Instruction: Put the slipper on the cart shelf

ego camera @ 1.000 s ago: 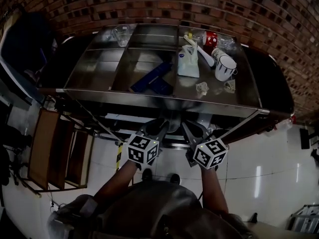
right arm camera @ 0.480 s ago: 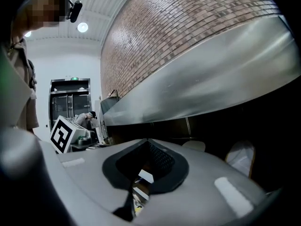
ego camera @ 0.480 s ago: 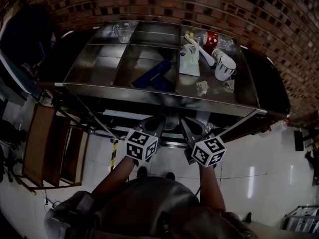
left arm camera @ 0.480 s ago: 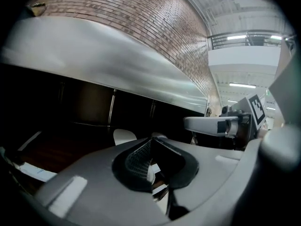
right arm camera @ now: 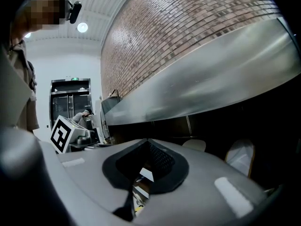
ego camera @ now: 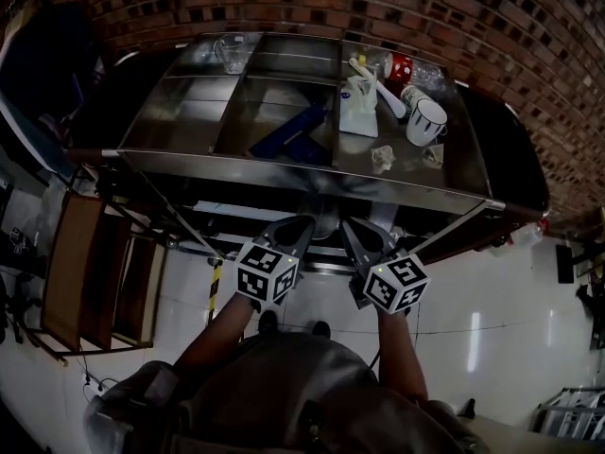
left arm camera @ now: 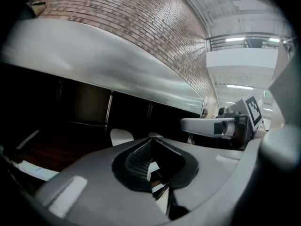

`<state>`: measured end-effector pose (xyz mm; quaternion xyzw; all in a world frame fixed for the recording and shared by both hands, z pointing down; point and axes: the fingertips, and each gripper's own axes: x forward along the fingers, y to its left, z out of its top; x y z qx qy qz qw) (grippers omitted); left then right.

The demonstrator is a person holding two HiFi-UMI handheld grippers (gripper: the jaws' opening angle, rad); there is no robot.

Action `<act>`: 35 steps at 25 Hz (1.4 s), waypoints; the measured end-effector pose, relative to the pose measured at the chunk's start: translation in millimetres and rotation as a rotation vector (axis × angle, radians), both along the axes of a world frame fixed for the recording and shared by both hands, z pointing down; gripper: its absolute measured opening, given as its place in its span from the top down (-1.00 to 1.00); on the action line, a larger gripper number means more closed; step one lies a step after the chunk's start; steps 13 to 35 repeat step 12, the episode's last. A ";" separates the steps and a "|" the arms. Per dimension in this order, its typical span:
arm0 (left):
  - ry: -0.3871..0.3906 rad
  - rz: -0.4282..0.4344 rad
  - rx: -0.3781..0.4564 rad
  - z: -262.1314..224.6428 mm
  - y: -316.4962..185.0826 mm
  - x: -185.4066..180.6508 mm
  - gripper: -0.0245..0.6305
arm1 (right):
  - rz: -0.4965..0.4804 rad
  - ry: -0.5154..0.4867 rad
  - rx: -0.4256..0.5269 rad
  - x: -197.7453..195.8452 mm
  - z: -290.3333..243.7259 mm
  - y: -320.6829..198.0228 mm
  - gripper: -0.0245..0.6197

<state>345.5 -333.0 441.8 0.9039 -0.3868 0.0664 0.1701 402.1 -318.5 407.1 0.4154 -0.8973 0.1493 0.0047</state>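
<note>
My left tongs (ego camera: 300, 225) are closed now, jaw against jaw, and they hold nothing. A second ago they were partly open, so this is the main change. In the left gripper view the two dark pads (left arm camera: 136, 160) meet at the tip and nothing is between them. My right tongs (ego camera: 352, 227) are also closed and empty, the same as before; in the right gripper view their jaws come together at one point. Both tongs hang side by side in the lower middle of the head view, below the front edge of the steel cart (ego camera: 284, 166), and they touch nothing.

The blue slipper (ego camera: 293, 130) lies in the middle compartment of the cart's top shelf, in the upper middle of the frame. It keeps the same compartment as earlier, only the whole cart sits a little higher in the picture now. To its right stand a white pouch (ego camera: 359, 107) and a white mug (ego camera: 424, 121), unmoved, well apart from my tongs.
</note>
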 end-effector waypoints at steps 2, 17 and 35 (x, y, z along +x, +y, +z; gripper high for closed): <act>-0.001 0.003 -0.001 0.4 1.2 1.0 0.90 | -0.001 -0.002 0.002 -0.3 -1.0 0.5 0.93; -0.011 -0.001 -0.017 5.5 1.8 1.4 0.90 | -0.005 -0.005 0.009 -0.4 -4.5 -0.3 0.93; -0.011 -0.001 -0.017 5.5 1.8 1.4 0.90 | -0.005 -0.005 0.009 -0.4 -4.5 -0.3 0.93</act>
